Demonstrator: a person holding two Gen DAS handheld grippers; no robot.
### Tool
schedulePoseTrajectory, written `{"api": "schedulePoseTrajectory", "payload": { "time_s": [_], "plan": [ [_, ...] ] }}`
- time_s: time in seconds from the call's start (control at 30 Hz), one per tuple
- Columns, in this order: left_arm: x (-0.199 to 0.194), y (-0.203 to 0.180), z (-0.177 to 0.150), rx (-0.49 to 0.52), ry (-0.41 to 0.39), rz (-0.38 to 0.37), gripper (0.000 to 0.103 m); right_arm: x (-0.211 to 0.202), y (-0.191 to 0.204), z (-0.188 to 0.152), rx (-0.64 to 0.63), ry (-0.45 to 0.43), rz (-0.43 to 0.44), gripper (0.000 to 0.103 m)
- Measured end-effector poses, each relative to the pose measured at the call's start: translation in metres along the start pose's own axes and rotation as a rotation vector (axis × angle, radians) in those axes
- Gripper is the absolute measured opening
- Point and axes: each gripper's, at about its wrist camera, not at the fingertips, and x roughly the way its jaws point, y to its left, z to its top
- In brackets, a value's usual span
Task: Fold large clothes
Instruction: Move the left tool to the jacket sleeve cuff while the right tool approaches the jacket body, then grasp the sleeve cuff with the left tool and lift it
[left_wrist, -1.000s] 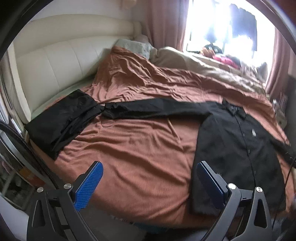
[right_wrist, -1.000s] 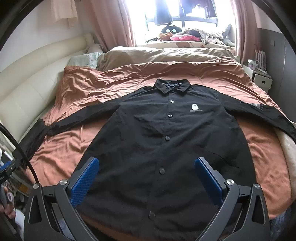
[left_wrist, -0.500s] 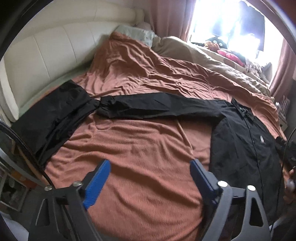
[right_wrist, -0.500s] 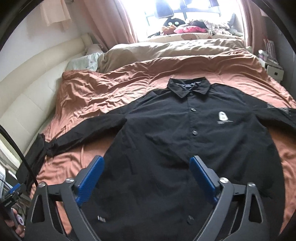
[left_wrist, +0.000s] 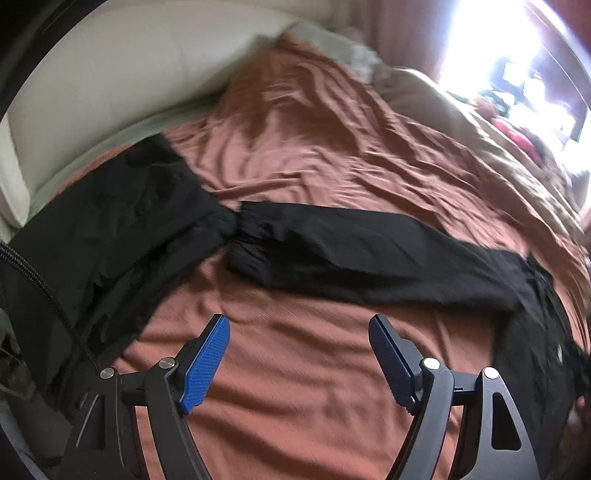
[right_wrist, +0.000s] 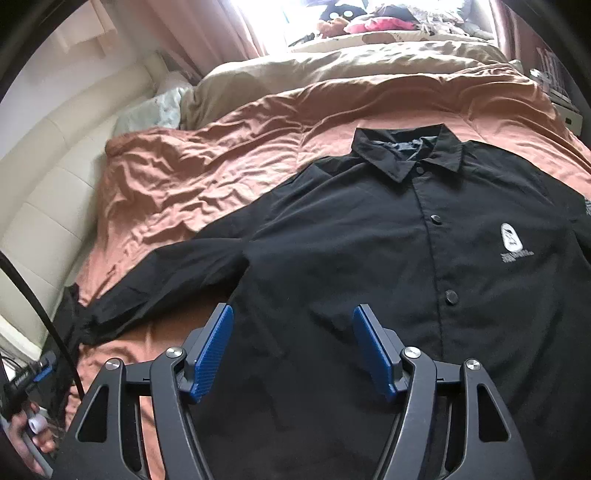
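Black jacket lies flat, buttoned, collar toward the window, on the rust-brown bedspread. One sleeve stretches out to a second dark garment by the headboard. Left gripper spread wide over bare bedspread — right gripper spread too, holding nothing, above the jacket's side.

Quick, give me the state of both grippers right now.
Left gripper: open, holding nothing, above the bedspread.
Right gripper: open, holding nothing, over the black jacket.

cream padded headboard, rumpled rust bedspread, pink curtains beside a glaring window
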Motion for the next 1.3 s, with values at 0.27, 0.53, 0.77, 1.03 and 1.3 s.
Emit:
{"api": "schedulePoseTrajectory", "payload": {
  "time_s": [0.27,0.53,0.77,1.03,1.3],
  "plan": [
    [0.069,0.044,0.035,-0.155,0.075,0.013,0.079,0.062,0.015,0.029,-0.01,0.043,0.02,0.06],
    [0.114,0.06,0.045,-0.227,0.125,0.009,0.063,0.112,0.012,0.039,0.042,0.109,0.09,0.043],
    [0.113,0.051,0.049,-0.216,0.115,0.034,0.026,0.143,-0.005,0.042,0.154,0.122,0.202,0.018],
    [0.04,0.018,0.086,-0.147,-0.039,-0.072,0.01,0.184,-0.017,0.028,0.213,0.241,0.323,0.012],
    [-0.055,-0.051,0.133,-0.053,-0.219,-0.22,0.007,0.141,-0.02,0.043,0.21,0.201,0.296,0.012]
  ]
}}
